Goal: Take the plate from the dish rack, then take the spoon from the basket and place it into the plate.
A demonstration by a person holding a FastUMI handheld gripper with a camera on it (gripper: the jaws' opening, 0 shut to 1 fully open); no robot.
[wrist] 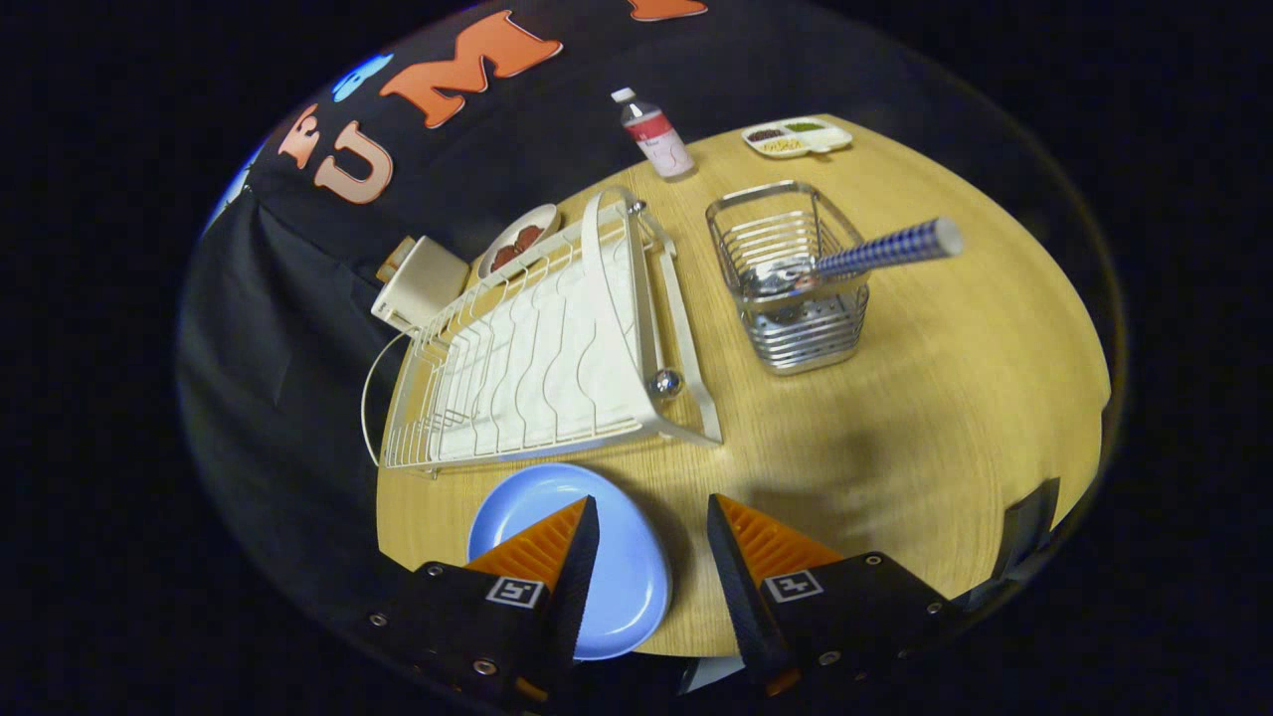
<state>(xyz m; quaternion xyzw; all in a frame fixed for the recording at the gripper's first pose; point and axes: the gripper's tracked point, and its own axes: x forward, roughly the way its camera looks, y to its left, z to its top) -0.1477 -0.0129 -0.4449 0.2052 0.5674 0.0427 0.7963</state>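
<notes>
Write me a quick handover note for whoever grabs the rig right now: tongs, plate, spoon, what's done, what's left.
Tongs: open, holding nothing, hovering over the near edge of the round wooden table.
Round light-blue plate: out of the white wire dish rack, lying flat on the table just in front of it, partly under the left finger.
Spoon with the blue checked handle: in the silver wire basket beyond the tongs, handle leaning out over the rim.
Done: plate out of the rack.
Left: grasp the spoon, lift it out, put it into the plate.
</notes>
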